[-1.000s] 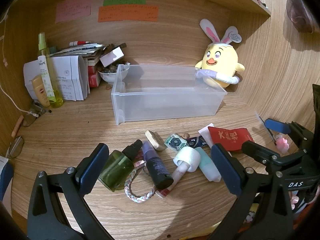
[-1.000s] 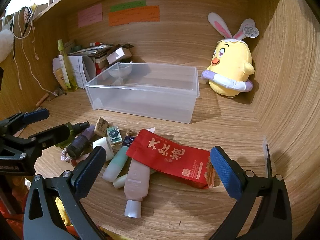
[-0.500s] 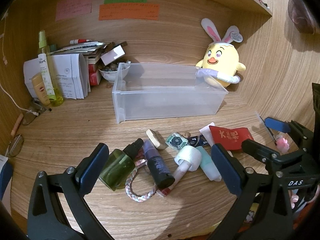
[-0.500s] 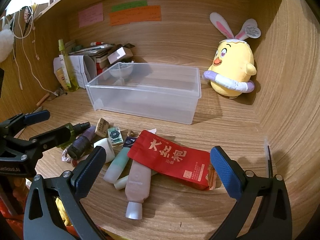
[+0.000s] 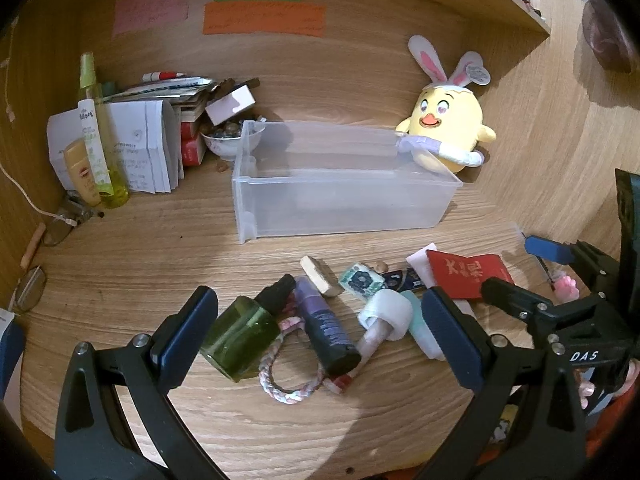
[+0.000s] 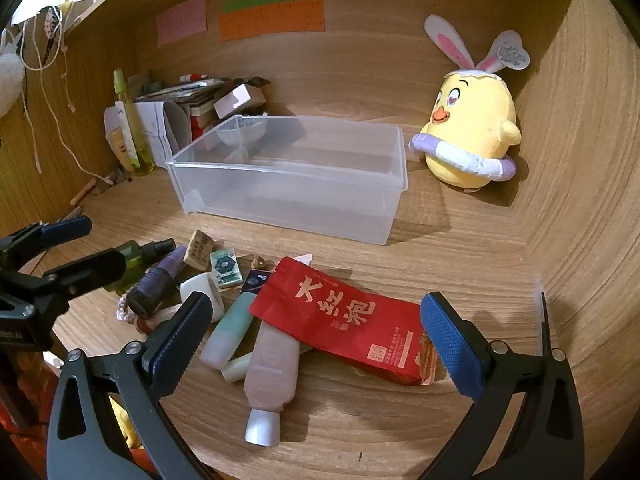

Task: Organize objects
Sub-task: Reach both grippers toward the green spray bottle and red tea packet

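Note:
An empty clear plastic bin [image 5: 344,196] [image 6: 288,184] stands mid-desk. In front of it lies a heap: a green glass bottle [image 5: 244,332], a purple spray bottle [image 5: 326,330], a braided bracelet [image 5: 286,384], a white tape roll [image 5: 386,314], a red pouch [image 6: 348,320] [image 5: 468,274], a pink tube [image 6: 270,372] and a mint tube [image 6: 230,330]. My left gripper [image 5: 318,336] is open and empty above the bottles. My right gripper [image 6: 318,342] is open and empty above the red pouch and tubes.
A yellow plush chick [image 5: 446,130] [image 6: 470,140] sits at the back right beside the bin. Papers, boxes, a bowl [image 5: 232,142] and a yellow-green spray bottle [image 5: 100,152] crowd the back left. Wooden walls close in behind and right.
Both grippers have drifted very slightly; the scene has shifted a little in both views. Nothing was grasped or moved.

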`<state>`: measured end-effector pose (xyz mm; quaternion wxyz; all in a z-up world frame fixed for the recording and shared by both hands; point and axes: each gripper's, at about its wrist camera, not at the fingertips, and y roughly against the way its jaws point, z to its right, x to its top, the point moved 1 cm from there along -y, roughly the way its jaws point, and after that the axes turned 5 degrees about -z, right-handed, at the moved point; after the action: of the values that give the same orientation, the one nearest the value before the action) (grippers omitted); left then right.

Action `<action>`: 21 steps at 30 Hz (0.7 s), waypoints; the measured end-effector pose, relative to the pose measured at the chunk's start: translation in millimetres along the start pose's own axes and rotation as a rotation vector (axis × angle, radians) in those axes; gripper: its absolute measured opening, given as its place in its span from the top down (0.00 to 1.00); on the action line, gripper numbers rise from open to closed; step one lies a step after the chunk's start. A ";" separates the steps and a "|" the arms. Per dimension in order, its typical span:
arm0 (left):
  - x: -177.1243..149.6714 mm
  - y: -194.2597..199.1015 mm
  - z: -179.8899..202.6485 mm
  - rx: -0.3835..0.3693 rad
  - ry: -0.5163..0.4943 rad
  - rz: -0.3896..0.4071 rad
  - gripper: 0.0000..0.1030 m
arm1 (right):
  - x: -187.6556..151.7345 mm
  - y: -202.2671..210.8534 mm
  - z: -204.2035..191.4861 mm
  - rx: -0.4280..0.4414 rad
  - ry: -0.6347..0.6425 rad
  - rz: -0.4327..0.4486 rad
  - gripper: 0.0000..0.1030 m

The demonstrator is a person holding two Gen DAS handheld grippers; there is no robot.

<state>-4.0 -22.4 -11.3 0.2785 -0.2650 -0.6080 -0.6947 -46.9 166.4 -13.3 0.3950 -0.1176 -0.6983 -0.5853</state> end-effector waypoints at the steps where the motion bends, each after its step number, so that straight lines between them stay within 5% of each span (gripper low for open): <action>1: 0.5 -1.4 -3.5 0.006 0.007 -0.003 0.00 | 0.0 -1.0 1.4 -0.002 0.001 -0.003 0.00; 21: -17.0 -39.7 -61.9 0.107 0.117 -0.102 0.00 | -16.4 -39.3 53.5 -0.053 -0.078 -0.155 0.00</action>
<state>-22.1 -78.6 -58.5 0.2915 -0.1772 -0.6396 -0.6889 -82.9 208.7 -53.2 0.3180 -0.0963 -0.7043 -0.6274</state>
